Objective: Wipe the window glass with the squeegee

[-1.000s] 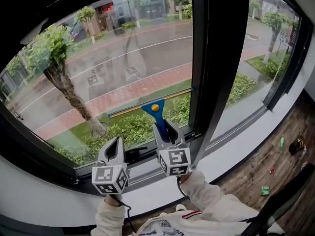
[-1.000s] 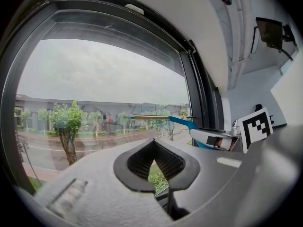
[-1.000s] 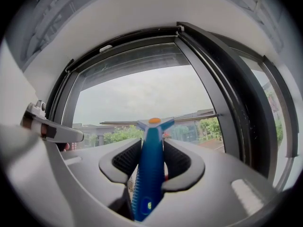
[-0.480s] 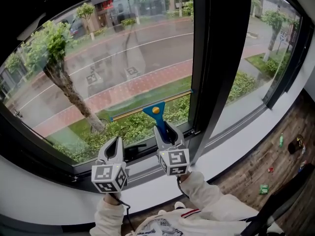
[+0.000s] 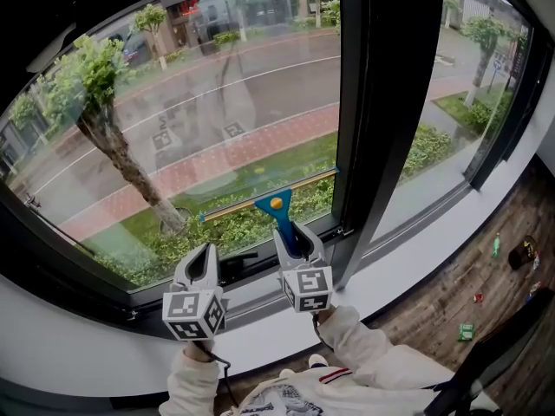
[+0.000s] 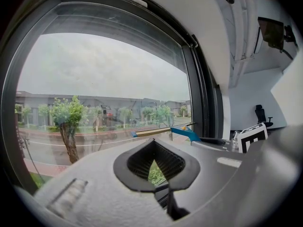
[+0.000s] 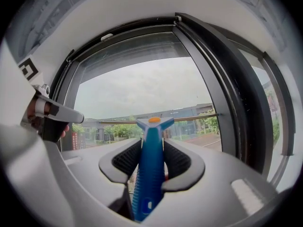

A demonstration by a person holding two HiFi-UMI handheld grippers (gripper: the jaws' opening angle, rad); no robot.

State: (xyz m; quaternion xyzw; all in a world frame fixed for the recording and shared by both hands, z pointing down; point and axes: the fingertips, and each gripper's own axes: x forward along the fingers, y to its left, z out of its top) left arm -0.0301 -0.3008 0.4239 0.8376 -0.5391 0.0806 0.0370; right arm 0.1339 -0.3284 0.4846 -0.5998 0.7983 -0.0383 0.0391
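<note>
A squeegee (image 5: 276, 203) with a blue handle and a long brass-coloured blade lies flat against the lower part of the window glass (image 5: 191, 120). My right gripper (image 5: 295, 237) is shut on its blue handle (image 7: 147, 164); the blade (image 7: 189, 118) runs level across the pane in the right gripper view. The left gripper (image 5: 202, 265) hangs lower left, near the window's bottom frame, jaws shut with nothing between them (image 6: 154, 167). From the left gripper view the squeegee (image 6: 182, 132) shows at the right.
A thick black mullion (image 5: 381, 111) stands right next to the blade's right end. The black bottom frame and white sill (image 5: 260, 306) run under both grippers. A second pane (image 5: 460, 85) lies to the right, wooden floor (image 5: 486, 284) below it.
The right gripper has drawn the squeegee down the glass, from mid-pane towards the bottom frame. The left gripper has stayed put.
</note>
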